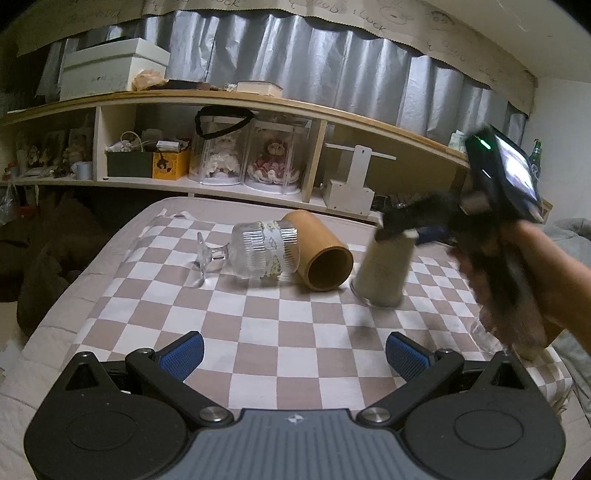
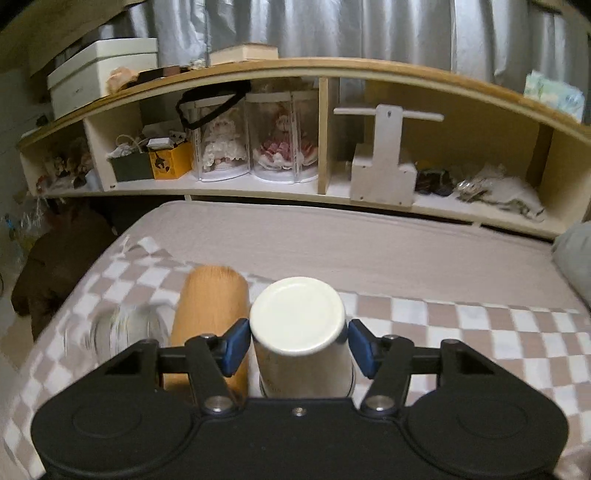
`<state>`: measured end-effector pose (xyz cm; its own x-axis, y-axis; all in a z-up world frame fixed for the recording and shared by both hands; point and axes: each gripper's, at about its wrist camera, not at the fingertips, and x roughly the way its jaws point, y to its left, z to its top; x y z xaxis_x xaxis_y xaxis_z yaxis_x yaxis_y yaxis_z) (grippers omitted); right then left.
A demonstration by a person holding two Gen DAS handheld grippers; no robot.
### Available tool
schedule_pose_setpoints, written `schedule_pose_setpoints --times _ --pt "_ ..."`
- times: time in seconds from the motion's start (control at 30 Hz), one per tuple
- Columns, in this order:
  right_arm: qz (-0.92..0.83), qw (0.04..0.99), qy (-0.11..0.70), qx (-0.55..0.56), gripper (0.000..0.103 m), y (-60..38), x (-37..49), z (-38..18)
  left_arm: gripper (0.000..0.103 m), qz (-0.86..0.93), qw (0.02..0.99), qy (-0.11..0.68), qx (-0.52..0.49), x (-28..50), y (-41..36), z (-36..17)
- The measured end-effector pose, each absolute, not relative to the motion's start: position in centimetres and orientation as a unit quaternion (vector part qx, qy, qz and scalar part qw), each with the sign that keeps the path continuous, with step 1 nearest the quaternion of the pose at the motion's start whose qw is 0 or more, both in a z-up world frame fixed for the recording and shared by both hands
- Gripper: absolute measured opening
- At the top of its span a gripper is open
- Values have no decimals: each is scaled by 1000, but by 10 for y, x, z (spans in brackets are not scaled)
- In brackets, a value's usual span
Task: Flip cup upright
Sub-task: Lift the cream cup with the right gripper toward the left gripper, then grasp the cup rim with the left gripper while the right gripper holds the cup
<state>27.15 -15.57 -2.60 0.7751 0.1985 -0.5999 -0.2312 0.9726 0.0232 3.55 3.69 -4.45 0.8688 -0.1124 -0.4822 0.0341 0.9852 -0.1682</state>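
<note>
Perhaps "Luck" on paper valance (image 1: 369,22)

Right gripper (image 2: 298,345) blue pads flank inverted white cup (image 2: 301,332) — contact likely, hard to confirm. Wooden cylinder (image 2: 212,317) lies just left; blurred glass goblet (image 2: 125,330) beyond — all on checkered cloth (image 2: 461,332).
</note>
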Motion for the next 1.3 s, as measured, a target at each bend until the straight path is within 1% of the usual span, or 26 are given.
schedule_pose_setpoints --times 0.1,0.17,0.27,0.5,0.6,0.87,0.93,1.03,1.07,1.1,1.13,1.3 --pt "109 944 309 -19 59 -172 240 -33 103 -39 964 253 -73 35 35 -44" --pt "110 950 291 -14 59 -181 217 -34 103 -39 964 252 -70 34 33 -43" --pt "108 951 290 0 58 -193 186 -35 103 -41 965 250 -67 33 30 -42" --pt "97 936 337 13 58 -203 141 -53 103 -44 965 247 -81 31 31 -39" --pt "89 929 359 24 58 -205 129 -64 103 -50 960 254 -103 32 34 -37" --pt "78 909 408 44 58 -210 111 -86 101 -94 929 307 -186 58 38 -32" --pt "81 906 413 46 58 -212 112 -89 99 -116 919 322 -197 73 32 -27" --pt "86 907 411 42 59 -212 111 -91 99 -138 906 344 -204 97 19 -22" --pt "90 907 410 37 60 -212 110 -90 99 -143 903 351 -202 105 13 -21" --pt "94 908 407 35 65 -213 109 -88 98 -149 900 358 -199 115 8 -20" --pt "98 909 404 36 67 -214 106 -86 98 -154 897 365 -198 123 2 -20" --pt "111 914 387 47 69 -224 94 -78 98 -178 871 413 -196 167 -23 -27"
